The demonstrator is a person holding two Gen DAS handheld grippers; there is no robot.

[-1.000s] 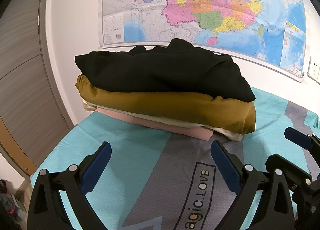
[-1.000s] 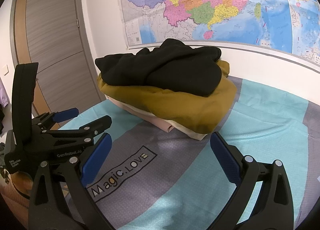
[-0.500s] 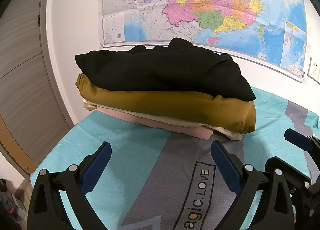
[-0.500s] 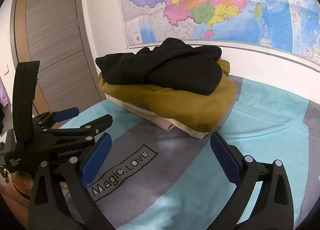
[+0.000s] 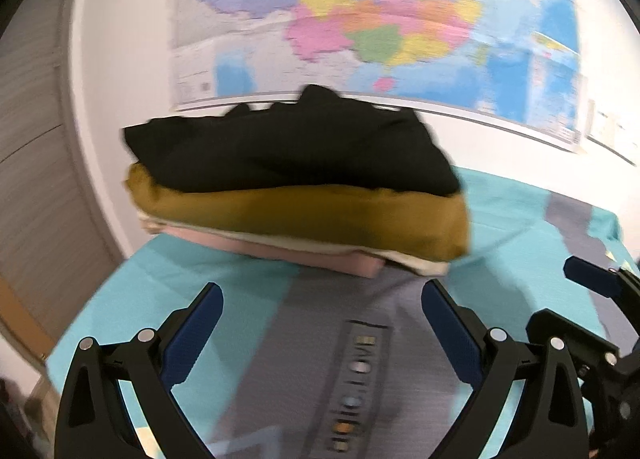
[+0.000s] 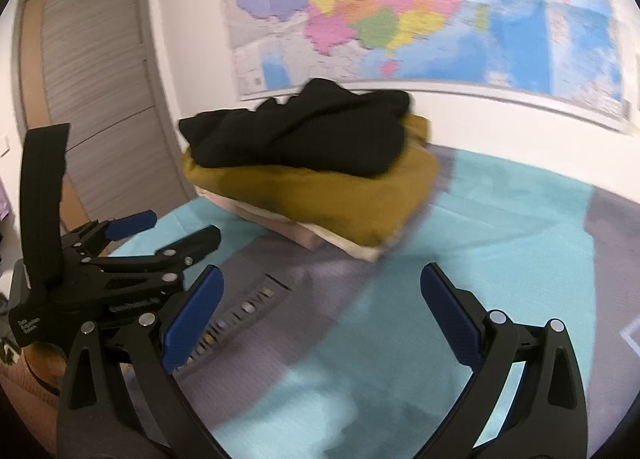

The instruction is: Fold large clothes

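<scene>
A stack of folded clothes stands at the far end of the bed against the wall. A black garment [image 5: 296,151] lies on top, a mustard one [image 5: 320,219] under it, then cream and pink layers [image 5: 336,259]. The stack also shows in the right wrist view [image 6: 312,179]. My left gripper [image 5: 322,323] is open and empty, short of the stack. My right gripper [image 6: 322,307] is open and empty too, to the right of the left one. The left gripper shows at the left of the right wrist view [image 6: 160,235].
The bed cover [image 6: 500,243] is teal and grey with a printed label [image 6: 244,307]. A large wall map [image 5: 380,19] hangs behind the stack. A wooden door [image 6: 92,99] stands left of the bed. Both views are motion blurred.
Both views have shifted and gone blurry, so both grippers are moving. The stack sits a little lower in the left view. The jaws stay open.
</scene>
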